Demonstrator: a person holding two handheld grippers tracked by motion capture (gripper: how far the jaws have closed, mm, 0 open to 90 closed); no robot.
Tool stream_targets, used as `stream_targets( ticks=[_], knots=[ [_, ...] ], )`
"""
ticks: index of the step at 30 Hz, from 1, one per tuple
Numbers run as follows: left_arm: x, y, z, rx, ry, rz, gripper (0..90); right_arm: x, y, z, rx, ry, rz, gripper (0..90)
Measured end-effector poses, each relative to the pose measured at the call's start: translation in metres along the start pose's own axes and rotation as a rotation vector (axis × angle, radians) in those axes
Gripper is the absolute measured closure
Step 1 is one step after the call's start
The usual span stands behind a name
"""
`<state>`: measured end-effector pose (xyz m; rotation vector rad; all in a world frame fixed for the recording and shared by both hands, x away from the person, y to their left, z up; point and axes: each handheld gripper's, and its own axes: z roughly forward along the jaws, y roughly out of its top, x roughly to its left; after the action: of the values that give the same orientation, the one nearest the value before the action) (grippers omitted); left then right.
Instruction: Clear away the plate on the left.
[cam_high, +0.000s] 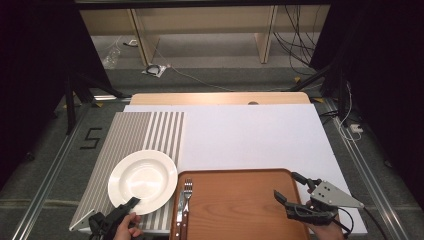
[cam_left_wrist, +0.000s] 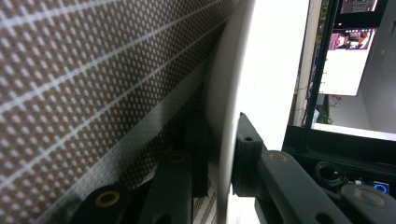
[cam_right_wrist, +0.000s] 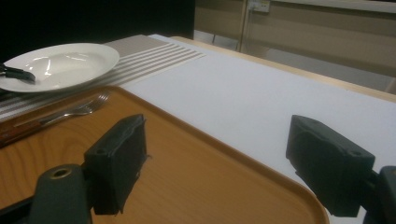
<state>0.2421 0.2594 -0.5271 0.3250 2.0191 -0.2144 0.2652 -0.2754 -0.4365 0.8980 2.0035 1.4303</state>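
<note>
A white deep plate (cam_high: 142, 177) (cam_right_wrist: 60, 63) lies on a striped placemat (cam_high: 135, 130) at the table's front left. My left gripper (cam_high: 132, 202) (cam_left_wrist: 219, 154) reaches in from the near side with the plate's rim (cam_left_wrist: 236, 84) edge-on between its jaws. One pad rests against the rim's top; a narrow gap shows at the other pad, under the rim. My right gripper (cam_high: 287, 185) (cam_right_wrist: 215, 163) hovers open over the right end of a wooden tray (cam_high: 240, 210) (cam_right_wrist: 187, 186), with nothing between its jaws. A fork (cam_high: 187, 190) (cam_right_wrist: 79, 109) lies at the tray's left edge.
A wood-handled knife (cam_high: 180, 212) lies beside the fork. A white sheet (cam_high: 250, 135) covers the table behind the tray. The placemat (cam_left_wrist: 93, 93) weave shows close under the left gripper. Beyond the far edge are cables and shelving on the floor.
</note>
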Motion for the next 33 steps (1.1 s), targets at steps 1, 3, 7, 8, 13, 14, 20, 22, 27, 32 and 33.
stream_targets(
  ticks=[1, 3, 7, 8, 13, 14, 20, 22, 27, 32, 33],
  knots=[
    [0.000, 0.000, 0.000, -0.002, 0.000, 0.005, 79.6, 0.000, 0.000, 0.000, 0.001, -0.001, -0.002, 21.1],
    [-0.002, 0.001, -0.002, -0.003, -0.008, 0.009, 79.4, 0.000, 0.000, 0.000, 0.000, -0.001, 0.001, 21.1],
    [-0.006, 0.001, -0.004, 0.001, -0.036, 0.016, 79.4, 0.000, 0.000, 0.000, 0.001, 0.000, -0.002, 21.1],
    [-0.007, 0.001, -0.004, 0.003, -0.039, 0.014, 79.3, 0.000, 0.000, 0.000, 0.000, 0.000, 0.001, 21.1],
    [-0.009, -0.001, -0.005, 0.025, -0.045, 0.021, 78.4, 0.000, 0.000, -0.001, -0.004, -0.001, -0.001, 21.1],
    [-0.010, -0.002, -0.005, 0.028, -0.045, 0.025, 78.2, 0.000, 0.000, 0.000, -0.006, 0.000, 0.000, 21.1],
    [-0.013, -0.007, -0.004, 0.054, -0.058, 0.037, 78.1, 0.000, 0.000, 0.000, -0.004, 0.000, 0.001, 21.1],
    [-0.014, -0.009, -0.004, 0.065, -0.065, 0.038, 78.1, 0.000, 0.000, 0.000, -0.005, 0.000, 0.001, 21.1],
    [-0.018, -0.014, -0.004, 0.088, -0.076, 0.050, 78.0, 0.000, 0.000, 0.000, -0.005, -0.001, 0.000, 21.1],
    [-0.020, -0.018, -0.002, 0.116, -0.088, 0.073, 77.9, 0.000, 0.000, -0.001, -0.004, -0.001, 0.000, 21.1],
    [-0.021, -0.019, -0.002, 0.116, -0.090, 0.068, 77.9, 0.000, 0.000, 0.000, -0.006, -0.001, 0.000, 21.1]
  ],
)
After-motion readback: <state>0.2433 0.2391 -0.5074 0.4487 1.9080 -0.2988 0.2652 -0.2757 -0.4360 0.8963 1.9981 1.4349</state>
